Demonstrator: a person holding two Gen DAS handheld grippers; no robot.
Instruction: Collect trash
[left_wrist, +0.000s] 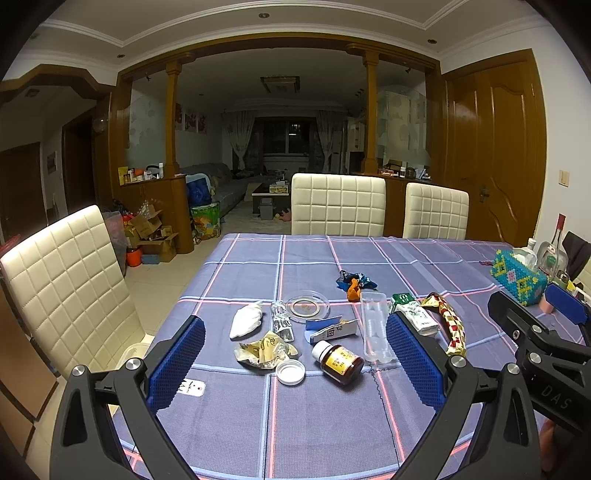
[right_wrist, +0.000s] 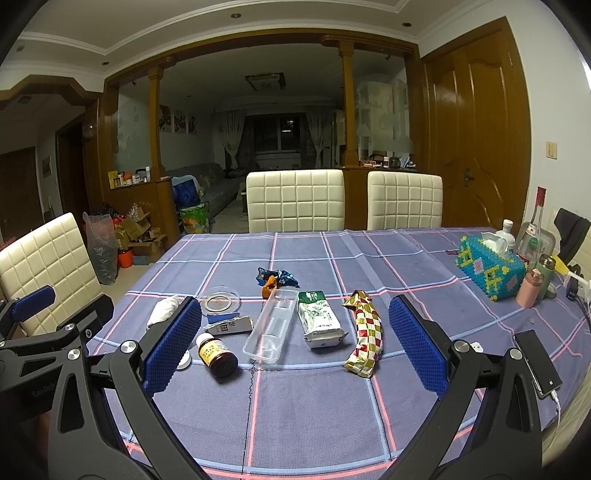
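Note:
Trash lies scattered on the plaid tablecloth (left_wrist: 258, 424). There is a brown pill bottle (left_wrist: 338, 362) on its side with its white cap (left_wrist: 290, 372) beside it, a crumpled yellow wrapper (left_wrist: 263, 350), a white wad (left_wrist: 245, 319), a clear plastic tray (right_wrist: 272, 325), a green-white packet (right_wrist: 318, 319), a red-gold checked wrapper (right_wrist: 366, 332) and a blue wrapper with orange peel (right_wrist: 275, 280). My left gripper (left_wrist: 295, 363) is open above the bottle and wrapper. My right gripper (right_wrist: 291, 343) is open above the tray and packet. Both are empty.
A glass ashtray (left_wrist: 307, 306) and a small blue-white box (left_wrist: 332, 331) sit among the trash. A beaded tissue box (right_wrist: 489, 267), bottles (right_wrist: 532, 236) and a phone (right_wrist: 537, 363) stand at the right. White chairs (right_wrist: 295, 201) surround the table.

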